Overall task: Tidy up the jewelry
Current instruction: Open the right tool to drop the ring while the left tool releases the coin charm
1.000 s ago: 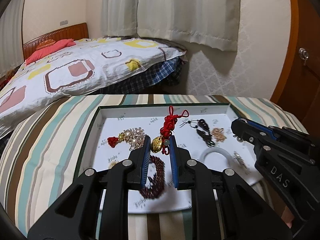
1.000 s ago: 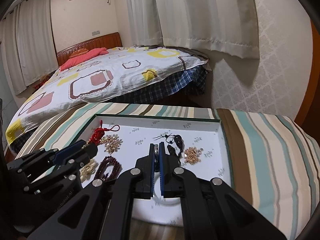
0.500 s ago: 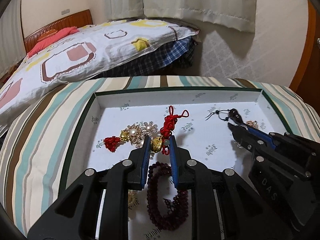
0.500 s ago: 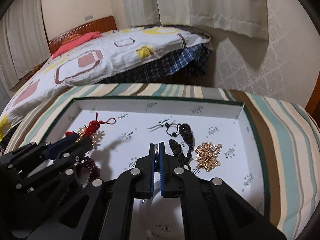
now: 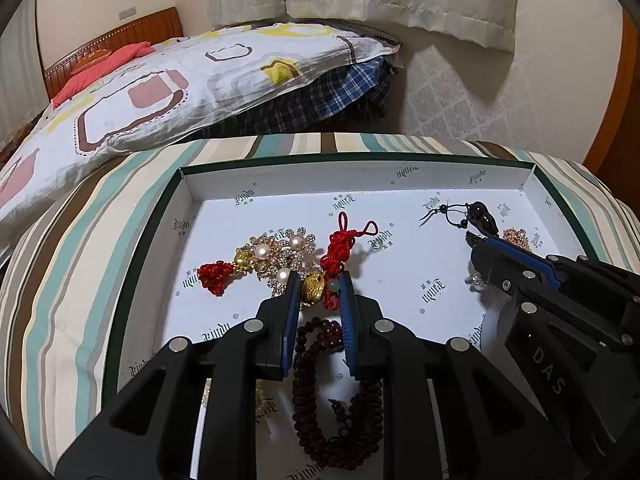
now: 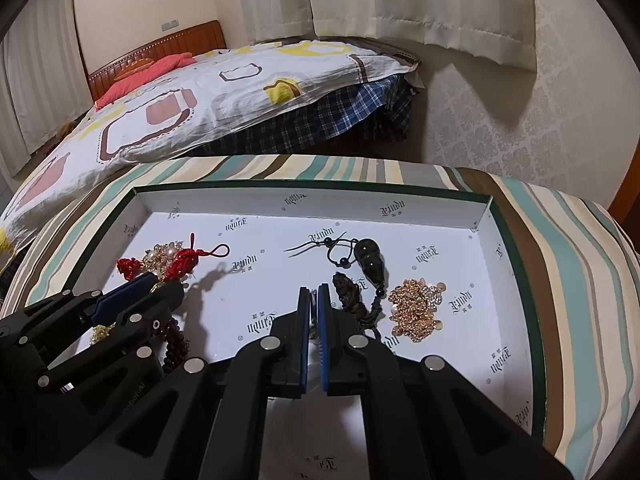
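Note:
A shallow white box point(image 5: 280, 184) with a green rim lies on a striped cloth and holds jewelry. My left gripper point(image 5: 318, 290) is shut on the gold bead of a red knotted charm point(image 5: 340, 246). Beside it lie a pearl brooch point(image 5: 276, 256) and, below the fingers, a dark red bead bracelet point(image 5: 336, 400). My right gripper point(image 6: 315, 300) has its jaws nearly together, with something small between the fingertips that I cannot make out. A dark gourd pendant point(image 6: 370, 264) and a gold chain point(image 6: 416, 310) lie to its right. A white bangle point(image 6: 320, 432) is partly hidden under it.
The striped cloth point(image 5: 72, 280) slopes off on all sides of the box. A bed with a patterned quilt point(image 5: 160, 88) stands behind on the left. A wall with curtains point(image 6: 420, 0) is behind on the right.
Both grippers have moved forward and lower over the box, so the jewelry looks closer. The left still holds the charm's gold bead. The right stays nearly closed.

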Motion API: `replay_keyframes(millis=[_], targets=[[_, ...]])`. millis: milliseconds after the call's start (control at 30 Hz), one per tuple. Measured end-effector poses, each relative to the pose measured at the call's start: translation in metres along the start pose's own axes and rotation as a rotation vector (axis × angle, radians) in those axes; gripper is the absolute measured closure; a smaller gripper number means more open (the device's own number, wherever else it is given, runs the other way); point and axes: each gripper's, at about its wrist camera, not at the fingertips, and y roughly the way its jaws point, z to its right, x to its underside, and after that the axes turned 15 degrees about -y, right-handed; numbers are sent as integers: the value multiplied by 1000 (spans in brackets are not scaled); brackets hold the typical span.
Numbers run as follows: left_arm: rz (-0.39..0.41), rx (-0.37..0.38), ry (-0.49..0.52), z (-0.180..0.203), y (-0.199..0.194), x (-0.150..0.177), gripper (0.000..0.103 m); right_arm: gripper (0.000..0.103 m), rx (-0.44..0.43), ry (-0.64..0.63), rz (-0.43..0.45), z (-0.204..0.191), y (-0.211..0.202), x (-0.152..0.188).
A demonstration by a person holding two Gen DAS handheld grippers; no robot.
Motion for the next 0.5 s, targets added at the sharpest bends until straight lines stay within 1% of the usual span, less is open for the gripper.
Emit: replay_keyframes(millis=[233, 267, 300, 333, 367, 400, 500], targets=[[3, -8, 7, 0, 1, 0, 82, 98, 0, 1, 0, 0, 1, 0], [1, -8, 8, 0, 1, 0, 80, 98, 0, 1, 0, 0, 1, 0], [2, -8, 7, 0, 1, 0, 74, 97, 0, 2, 0, 0, 1, 0], [5, -9, 7, 0, 1, 0, 71, 95, -1, 4, 1, 0, 0, 0], [9, -9, 6, 0, 0, 0, 65, 89, -2, 7, 2, 1, 0, 0], [15, -11, 6, 0, -1, -1, 62, 85, -2, 9, 4, 1, 0, 0], [17, -14, 12, 1, -2, -1, 61, 83, 1, 12, 8, 1, -1, -1]])
